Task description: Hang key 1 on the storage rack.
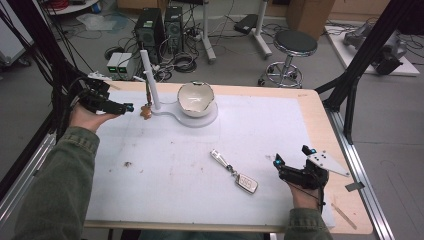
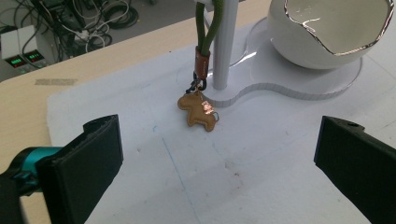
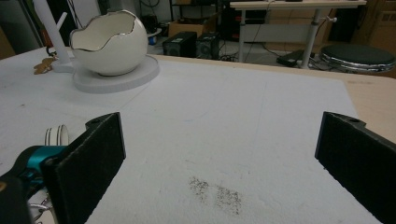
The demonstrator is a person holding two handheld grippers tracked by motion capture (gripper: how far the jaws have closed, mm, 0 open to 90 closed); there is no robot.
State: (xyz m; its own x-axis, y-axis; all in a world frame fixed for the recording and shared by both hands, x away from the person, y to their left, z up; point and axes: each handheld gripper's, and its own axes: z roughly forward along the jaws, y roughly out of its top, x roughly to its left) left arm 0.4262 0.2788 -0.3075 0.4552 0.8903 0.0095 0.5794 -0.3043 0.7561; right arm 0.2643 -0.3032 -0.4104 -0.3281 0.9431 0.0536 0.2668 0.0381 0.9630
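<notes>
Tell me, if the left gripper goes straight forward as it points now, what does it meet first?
Probably the brown charm hanging on the green cord, just before the white post; the left gripper is open, and depth is uncertain.

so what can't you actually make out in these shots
- Inside of the bowl: the high view is too far off, and its own rim hides the bottom in both gripper views.
- Top of the green cord on the post: cut by the top edge of the left gripper view.
- Car key: markings too small in the high view.
</notes>
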